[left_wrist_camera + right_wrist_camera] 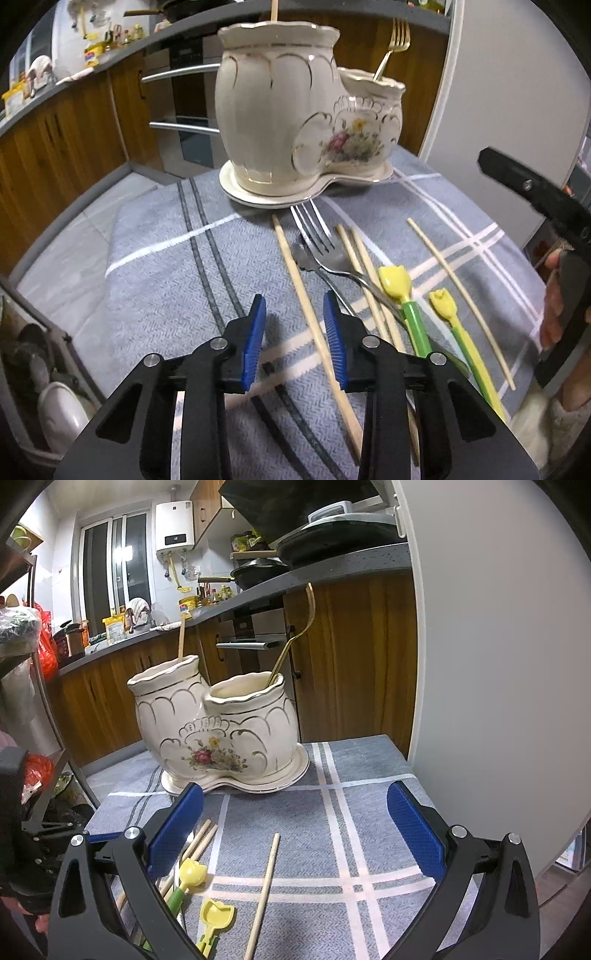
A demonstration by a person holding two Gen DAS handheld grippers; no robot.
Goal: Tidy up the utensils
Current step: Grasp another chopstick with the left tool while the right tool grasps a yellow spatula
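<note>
Since the loose utensils lie flat on the grey checked cloth (155, 295) just in front of the ceramic holder (280, 110), each will have to be lifted from a low, thin profile. Nearest the holder's saucer is the steel fork (325, 251), hard, smooth and likely slippery — best pinched across its narrow neck, where the pads can bite. Beside it the wooden chopsticks (314, 314) look light and stiff but liable to roll; a grip near mid-length should keep one from tipping. Farther from the holder lie two tulip-headed plastic picks (395, 284), light and probably a little bendy.

Over the cloth on the near side of the holder, the left gripper (295, 332) stands partly closed with nothing between its blue pads. On the holder's other side, the right gripper (295, 834) hangs spread wide and empty. A gold fork (291, 642) already stands in the holder's lower pot.
</note>
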